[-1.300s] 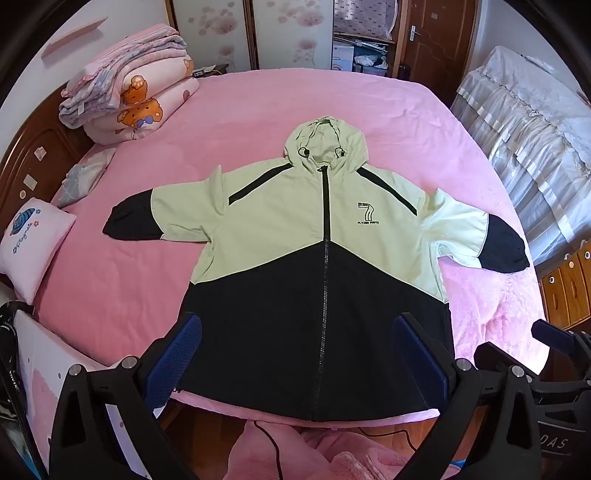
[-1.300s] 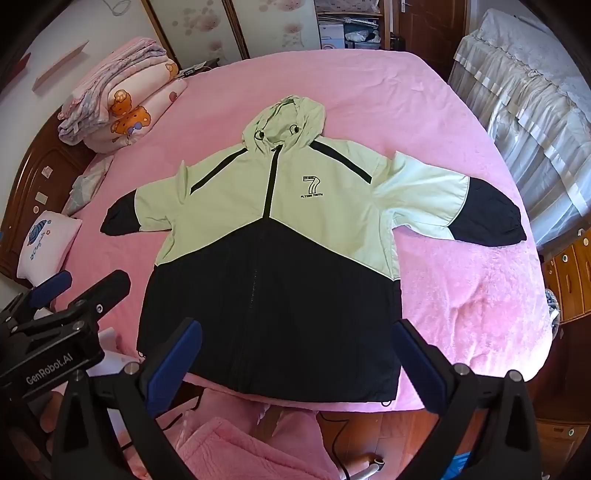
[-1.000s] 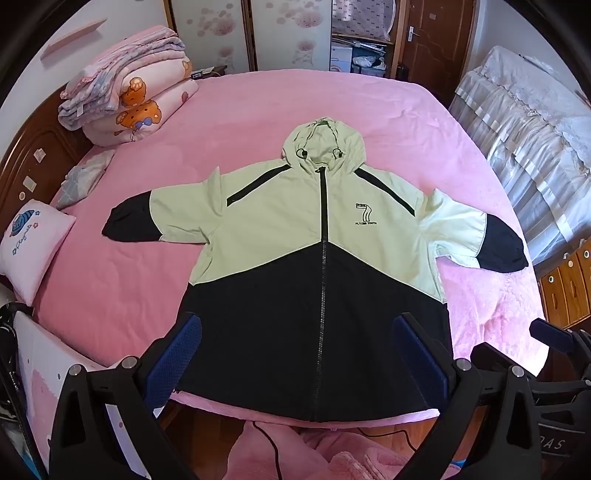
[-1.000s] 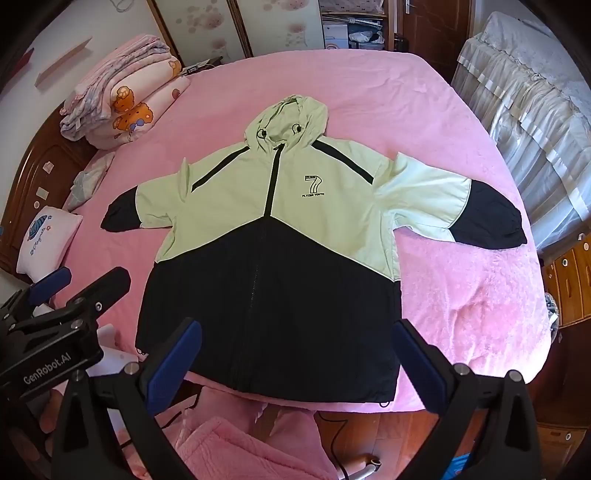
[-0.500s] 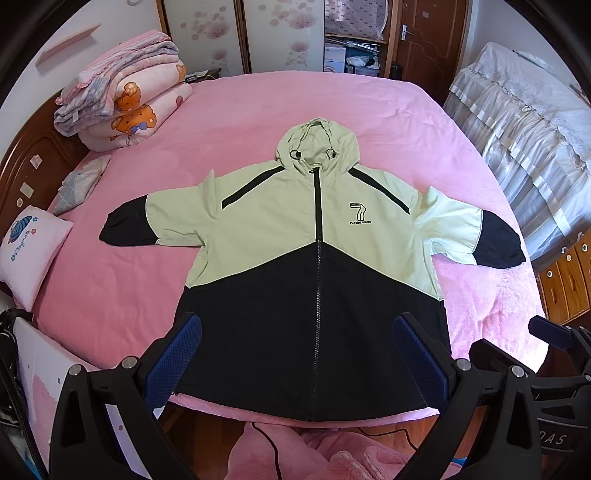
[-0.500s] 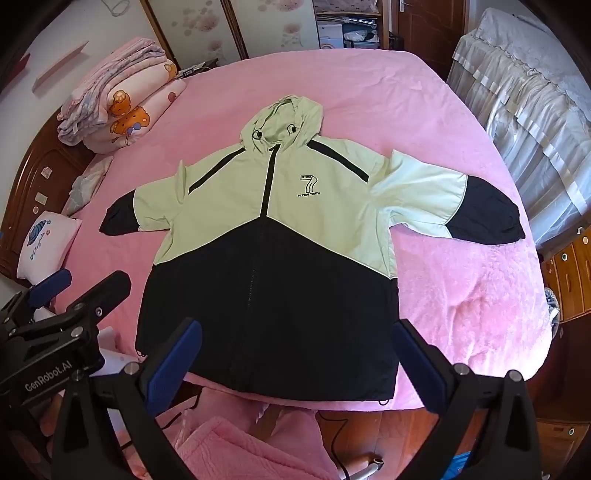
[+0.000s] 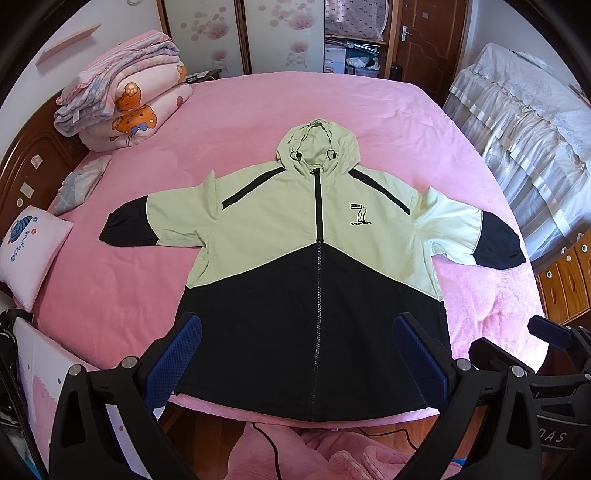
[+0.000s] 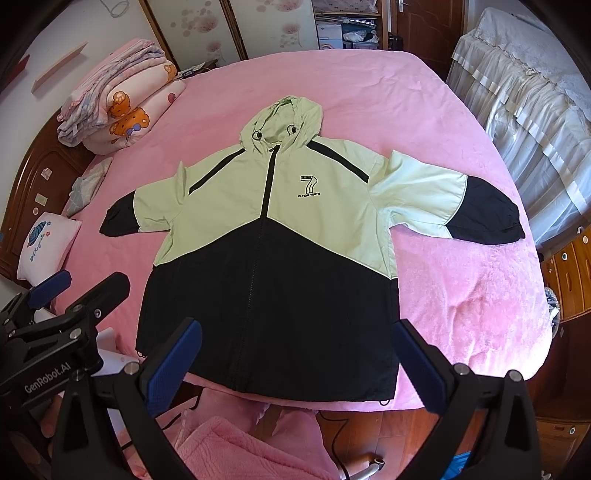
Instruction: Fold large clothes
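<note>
Pink bedding covers a wide bed (image 7: 258,110) that fills most of both wrist views, with a wooden headboard (image 7: 33,162) at the left, a stack of folded quilts (image 7: 125,107) with cartoon bears near it, and a small white cushion (image 7: 29,251) at the bed's left edge. Behind the bed stand floral sliding panels (image 7: 236,33) and a brown door (image 7: 428,37); at the right, a piece of furniture is draped in white lace cloth (image 7: 524,125), with wooden drawers (image 8: 569,273) below it. On the bed lies the jacket (image 7: 314,258) — pale green above, black below — spread flat and face up, zipped closed, its hood (image 7: 317,147) pointing toward the far side and its hem at the near edge of the bed. Both sleeves are stretched out sideways, each ending in a black cuff, and a "7" logo (image 7: 358,214) sits on the chest. The left gripper (image 7: 299,354) hovers over the black lower part of the jacket near the hem, its jaws spread wide with nothing between the blue pads (image 7: 173,358). The right gripper (image 8: 295,358) hangs likewise above the hem — jaws released and wide apart, touching no cloth. In the right wrist view the left gripper shows at the lower left, well apart from the jacket. Pink fuzzy fabric (image 8: 229,446) and a black cable (image 7: 266,439) show below the bed's edge, over a wooden floor (image 8: 369,428).
</note>
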A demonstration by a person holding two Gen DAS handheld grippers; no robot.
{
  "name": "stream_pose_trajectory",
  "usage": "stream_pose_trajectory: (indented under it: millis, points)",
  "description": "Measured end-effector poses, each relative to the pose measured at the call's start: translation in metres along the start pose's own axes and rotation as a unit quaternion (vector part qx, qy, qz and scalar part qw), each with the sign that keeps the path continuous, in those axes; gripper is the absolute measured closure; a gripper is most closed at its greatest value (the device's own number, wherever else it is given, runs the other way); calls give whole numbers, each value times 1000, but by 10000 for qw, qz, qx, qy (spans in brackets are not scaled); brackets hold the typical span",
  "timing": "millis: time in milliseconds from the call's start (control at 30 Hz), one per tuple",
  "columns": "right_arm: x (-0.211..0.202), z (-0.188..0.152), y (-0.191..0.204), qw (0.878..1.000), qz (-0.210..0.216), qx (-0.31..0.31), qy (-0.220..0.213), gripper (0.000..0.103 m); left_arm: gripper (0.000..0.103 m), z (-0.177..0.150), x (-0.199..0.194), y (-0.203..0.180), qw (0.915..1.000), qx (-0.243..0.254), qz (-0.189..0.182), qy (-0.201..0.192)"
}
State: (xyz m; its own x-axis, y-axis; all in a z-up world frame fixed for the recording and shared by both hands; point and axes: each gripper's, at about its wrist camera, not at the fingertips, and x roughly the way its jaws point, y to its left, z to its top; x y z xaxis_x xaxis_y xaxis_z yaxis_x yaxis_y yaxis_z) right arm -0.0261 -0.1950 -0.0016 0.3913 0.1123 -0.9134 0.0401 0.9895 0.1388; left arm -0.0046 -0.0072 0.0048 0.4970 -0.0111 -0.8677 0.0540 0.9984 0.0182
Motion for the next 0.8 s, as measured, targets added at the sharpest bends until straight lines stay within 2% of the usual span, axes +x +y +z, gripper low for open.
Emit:
stream_pose_trajectory:
  millis: [400, 600, 800]
  points:
    - [-4, -3, 10, 9997, -110, -176, -83, 1, 1, -5, -2, 12, 9998, -152, -88, 100]
    - [6, -2, 12, 10000, 60, -42, 66, 1, 1, -13, 2, 28, 9989, -281, 155, 339]
    - [24, 1, 15, 9986, 270, 290, 338, 1, 1, -22, 6, 67, 9958, -687, 351, 496]
